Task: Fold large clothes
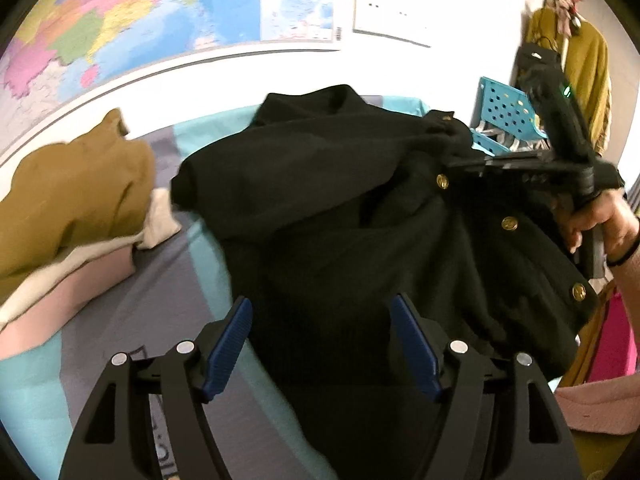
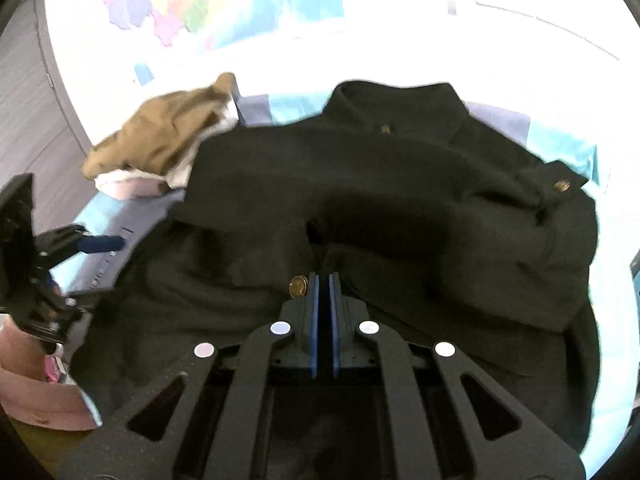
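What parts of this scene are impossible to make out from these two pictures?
- Black coat, left wrist view: its near hem is hidden behind the left gripper.
- Right gripper, right wrist view: whether cloth sits between its shut fingers is too dark to tell.
- Wall map: lettering is blurred in both views.

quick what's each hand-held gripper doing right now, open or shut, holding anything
Left hand-held gripper: open, empty, over the black coat.
Right hand-held gripper: shut; any coat fabric pinched cannot be told.
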The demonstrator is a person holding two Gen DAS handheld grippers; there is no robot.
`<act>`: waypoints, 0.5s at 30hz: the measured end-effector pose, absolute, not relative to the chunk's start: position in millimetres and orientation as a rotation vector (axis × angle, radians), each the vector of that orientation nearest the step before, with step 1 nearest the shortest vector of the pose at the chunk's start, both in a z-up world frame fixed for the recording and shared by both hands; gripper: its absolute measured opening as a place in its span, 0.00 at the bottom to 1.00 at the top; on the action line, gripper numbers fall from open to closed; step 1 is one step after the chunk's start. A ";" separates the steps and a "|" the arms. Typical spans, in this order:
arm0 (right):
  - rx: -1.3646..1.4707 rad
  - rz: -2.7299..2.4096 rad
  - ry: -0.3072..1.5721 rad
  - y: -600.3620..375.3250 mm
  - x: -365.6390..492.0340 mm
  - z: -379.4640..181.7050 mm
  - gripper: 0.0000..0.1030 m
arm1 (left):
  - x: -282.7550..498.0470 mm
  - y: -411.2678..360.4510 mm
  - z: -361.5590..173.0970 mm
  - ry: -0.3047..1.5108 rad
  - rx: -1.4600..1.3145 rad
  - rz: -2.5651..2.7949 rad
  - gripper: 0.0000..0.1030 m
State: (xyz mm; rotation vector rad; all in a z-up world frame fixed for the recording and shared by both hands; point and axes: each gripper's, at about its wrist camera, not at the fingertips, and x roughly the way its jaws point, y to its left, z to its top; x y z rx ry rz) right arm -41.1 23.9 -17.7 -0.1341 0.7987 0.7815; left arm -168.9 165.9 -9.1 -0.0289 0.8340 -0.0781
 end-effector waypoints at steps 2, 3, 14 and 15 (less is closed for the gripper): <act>-0.157 0.778 0.810 24.6 -40.8 -26.1 0.07 | -174.4 168.6 -12.1 0.849 -0.037 -0.073 0.68; -0.154 0.762 0.815 22.4 -40.5 -28.5 0.10 | -178.5 170.0 -14.5 0.862 -0.045 -0.077 0.68; 0.093 0.719 0.739 -128.9 -97.8 8.7 0.76 | -233.4 179.3 -29.4 0.920 -0.201 -0.126 0.80; 0.112 0.706 0.754 -139.8 -103.1 3.2 0.77 | -237.3 176.7 -30.2 0.928 -0.211 -0.145 0.80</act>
